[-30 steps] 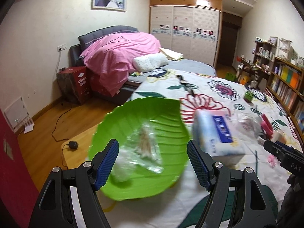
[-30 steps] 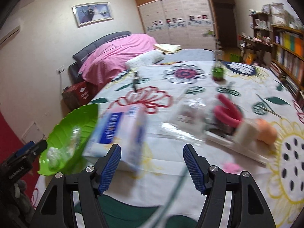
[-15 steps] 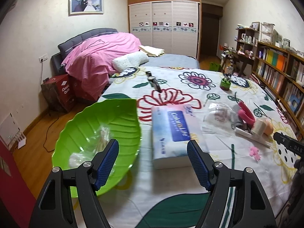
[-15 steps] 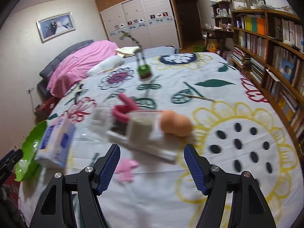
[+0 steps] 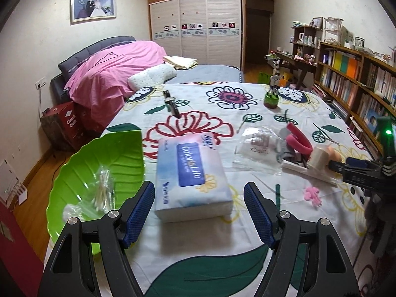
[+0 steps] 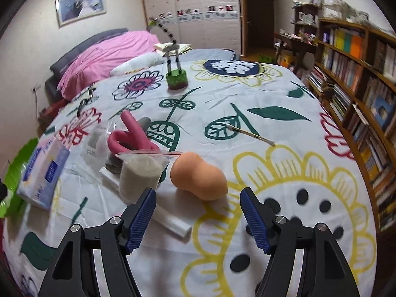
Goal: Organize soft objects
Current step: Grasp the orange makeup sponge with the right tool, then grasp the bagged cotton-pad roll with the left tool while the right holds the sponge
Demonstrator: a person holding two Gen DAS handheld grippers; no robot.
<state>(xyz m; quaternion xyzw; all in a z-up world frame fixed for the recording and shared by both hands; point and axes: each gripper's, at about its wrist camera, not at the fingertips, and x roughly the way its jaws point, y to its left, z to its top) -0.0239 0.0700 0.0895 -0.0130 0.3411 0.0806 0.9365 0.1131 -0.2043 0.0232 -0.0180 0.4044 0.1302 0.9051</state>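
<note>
Over floral sheet (image 5: 198, 255) | left claw (image 5: 199, 212) agape, tissues (image 5: 190, 178) | right claw (image 6: 198, 214) agape, sponge (image 6: 199, 179)

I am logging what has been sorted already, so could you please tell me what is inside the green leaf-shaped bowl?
The green leaf-shaped bowl holds a clear bag of cotton swabs and something whitish near its front edge.

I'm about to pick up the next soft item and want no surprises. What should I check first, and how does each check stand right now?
1. Left claw open, nothing held: ok.
2. Right claw open, nothing held: ok.
3. Tissue pack centred ahead of the left claw: ok.
4. Sponge ahead of the right claw, lying free: ok.
5. Green tray has bare room beside the swab bag: ok.
6. Tissue pack fits between the left fingers: cannot tell.
</note>
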